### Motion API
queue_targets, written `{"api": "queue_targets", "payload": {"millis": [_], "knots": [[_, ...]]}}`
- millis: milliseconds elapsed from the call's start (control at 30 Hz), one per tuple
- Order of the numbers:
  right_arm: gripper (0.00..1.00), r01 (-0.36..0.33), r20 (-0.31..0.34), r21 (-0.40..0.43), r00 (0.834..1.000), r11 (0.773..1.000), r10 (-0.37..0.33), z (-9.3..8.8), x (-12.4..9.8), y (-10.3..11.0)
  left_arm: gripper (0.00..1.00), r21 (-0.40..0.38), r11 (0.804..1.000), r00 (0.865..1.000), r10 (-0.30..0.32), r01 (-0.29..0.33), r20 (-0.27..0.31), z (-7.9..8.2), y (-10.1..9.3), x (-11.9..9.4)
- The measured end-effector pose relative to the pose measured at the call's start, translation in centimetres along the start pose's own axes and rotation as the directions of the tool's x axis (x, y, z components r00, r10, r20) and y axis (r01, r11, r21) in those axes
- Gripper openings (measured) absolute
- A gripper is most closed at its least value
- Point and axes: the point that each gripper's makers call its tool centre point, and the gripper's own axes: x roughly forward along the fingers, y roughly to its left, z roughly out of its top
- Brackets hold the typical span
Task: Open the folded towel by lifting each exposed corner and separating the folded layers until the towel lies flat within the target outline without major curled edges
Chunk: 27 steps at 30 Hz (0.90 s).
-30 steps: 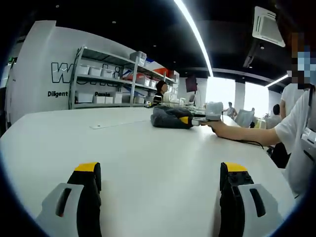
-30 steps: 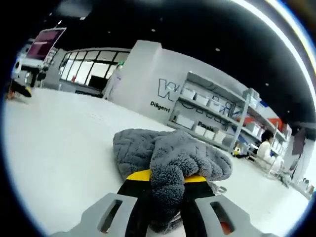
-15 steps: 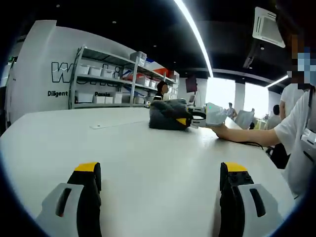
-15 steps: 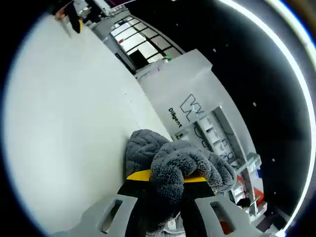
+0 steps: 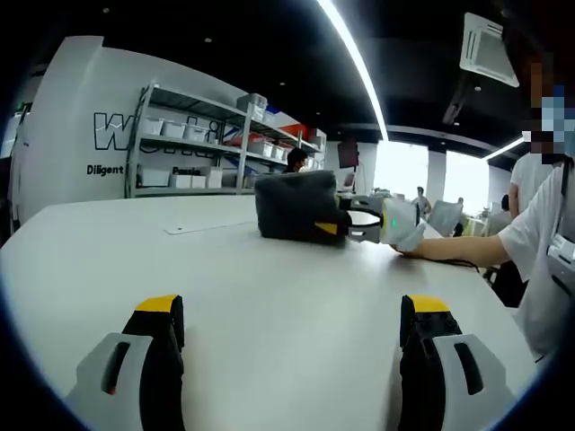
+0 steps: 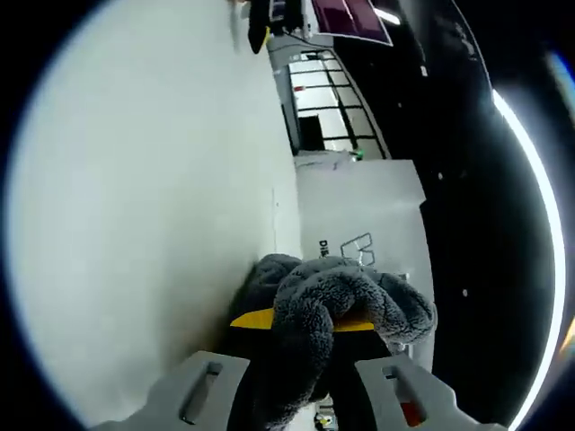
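Note:
The grey fluffy towel [image 5: 289, 206] hangs as a dark block just above the white table [image 5: 269, 296] in the left gripper view, lifted at its right side by my right gripper [image 5: 346, 226]. In the right gripper view that gripper [image 6: 301, 325] is shut on a bunched fold of the towel [image 6: 337, 296], which bulges over its yellow-tipped jaws. My left gripper [image 5: 292, 325] stands open low over the near table, well short of the towel, with nothing between its fingers.
A person in a white shirt [image 5: 548, 242] sits at the table's right side, an arm reaching to the right gripper. Metal shelving [image 5: 193, 144] with boxes lines the far wall. A thin marking [image 5: 202, 226] lies on the table left of the towel.
My right gripper has raised the towel and rolled with it, and the towel now stands taller and closer in the left gripper view. The left gripper has not moved.

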Motion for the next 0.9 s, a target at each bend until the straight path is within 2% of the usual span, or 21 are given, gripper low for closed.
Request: {"api": "queue_targets", "payload": {"millis": [267, 533, 567, 633, 733, 833, 900], "knots": [[0.16, -0.015, 0.086, -0.187, 0.996, 0.982, 0.032, 3.3, -0.3, 1.4, 0.99, -0.001, 1.0, 1.0, 0.001, -0.001, -0.001, 0.0, 0.0, 0.0], [0.16, -0.024, 0.14, -0.232, 0.988, 0.972, 0.057, 4.9, -0.7, 2.0, 0.99, -0.002, 1.0, 1.0, 0.0, 0.0, -0.001, 0.0, 0.0, 0.0], [0.16, -0.032, 0.147, -0.211, 0.987, 0.977, 0.064, 5.0, -0.7, 2.1, 0.99, -0.002, 1.0, 1.0, 0.0, 0.0, -0.001, 0.0, 0.1, 0.0], [0.16, -0.067, 0.173, -0.093, 0.981, 0.993, 0.083, 5.2, -0.9, 2.2, 0.99, -0.003, 1.0, 1.0, 0.0, 0.0, 0.0, 0.0, 0.1, 0.0], [0.18, -0.095, 0.201, 0.045, 0.976, 0.994, 0.084, 5.2, -1.2, 1.8, 0.99, -0.004, 1.0, 1.0, -0.001, 0.001, 0.001, 0.1, 0.2, 0.0], [0.19, -0.158, 0.241, 0.211, 0.965, 0.965, 0.105, 5.3, -1.6, 1.9, 0.99, -0.005, 1.0, 1.0, -0.002, 0.002, 0.002, 0.1, 0.2, 0.0], [0.2, -0.185, 0.259, 0.283, 0.959, 0.941, 0.111, 5.4, -1.7, 1.8, 0.99, -0.006, 1.0, 1.0, -0.001, 0.001, 0.002, 0.1, 0.2, 0.0]]}}
